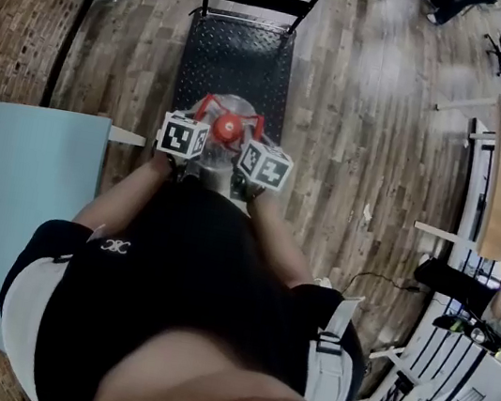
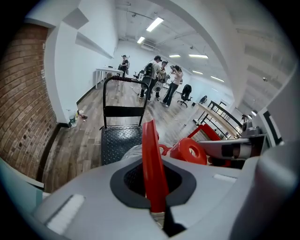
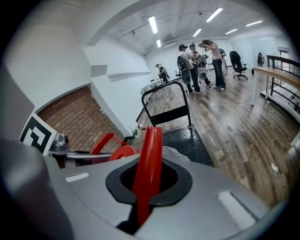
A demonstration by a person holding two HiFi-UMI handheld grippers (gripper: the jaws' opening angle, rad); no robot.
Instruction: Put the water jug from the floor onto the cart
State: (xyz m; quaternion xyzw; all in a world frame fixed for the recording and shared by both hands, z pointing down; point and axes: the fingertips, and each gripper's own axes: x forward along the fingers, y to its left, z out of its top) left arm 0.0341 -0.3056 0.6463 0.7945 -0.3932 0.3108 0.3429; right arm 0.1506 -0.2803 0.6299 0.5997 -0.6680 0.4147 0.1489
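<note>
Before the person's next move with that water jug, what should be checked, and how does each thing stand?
1. Cart deck free: ok, the cart shows bare black plate.
2. Jug lined up: ok, the water jug is at the cart's near end.
3. Left gripper hold: cannot tell; its fingers look pressed together, with nothing seen between them.
4. Right gripper hold: cannot tell; same look.
5. Jug off the floor: cannot tell.
6. Path free: ok, the people stand far beyond the cart.
</note>
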